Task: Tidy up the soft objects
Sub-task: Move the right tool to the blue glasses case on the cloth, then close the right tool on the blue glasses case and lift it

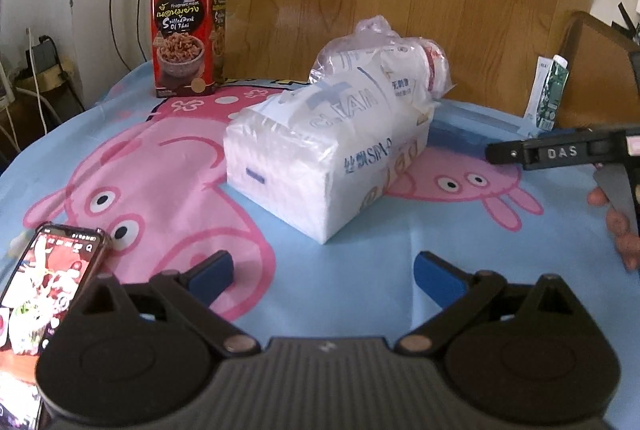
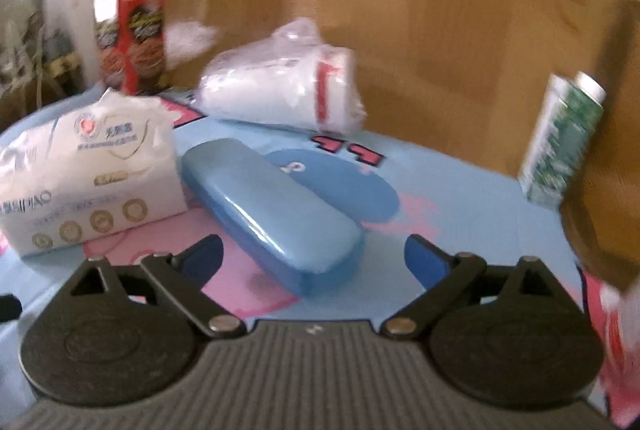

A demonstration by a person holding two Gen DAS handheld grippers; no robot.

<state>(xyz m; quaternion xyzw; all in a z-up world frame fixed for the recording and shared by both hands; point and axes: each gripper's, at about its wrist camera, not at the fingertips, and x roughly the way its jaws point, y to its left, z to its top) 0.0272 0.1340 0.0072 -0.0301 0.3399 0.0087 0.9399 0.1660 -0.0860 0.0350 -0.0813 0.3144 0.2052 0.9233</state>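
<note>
The table (image 1: 400,262) has a blue cloth with pink pigs on it. In the middle lies a white tissue pack (image 1: 320,158). It is soft and squashy. A clear bag of white cups (image 1: 400,58) sits just behind it, toward the back edge by the wooden wall. In the left camera the bag seems to lean on the pack, but the right camera shows a gap, so I cannot tell if they touch.

A red tin (image 1: 188,26) stands near the back left edge. A green and white carton (image 2: 560,146) stands at the back right edge, close to the wall. These two are hard and stand out at the edges, away from the middle. A blue glasses case (image 2: 272,214) lies just beside the tissue pack on its right side, flat on the cloth. A phone (image 1: 44,294) lies at the front left edge.

The left gripper (image 1: 322,270) is spread wide with nothing between its pads. It points at the tissue pack, so I think it is getting ready to grab that soft thing. The right gripper (image 2: 312,250) is spread wide too and holds nothing. The end of the blue case lies right in front of its pads, not pinched.
</note>
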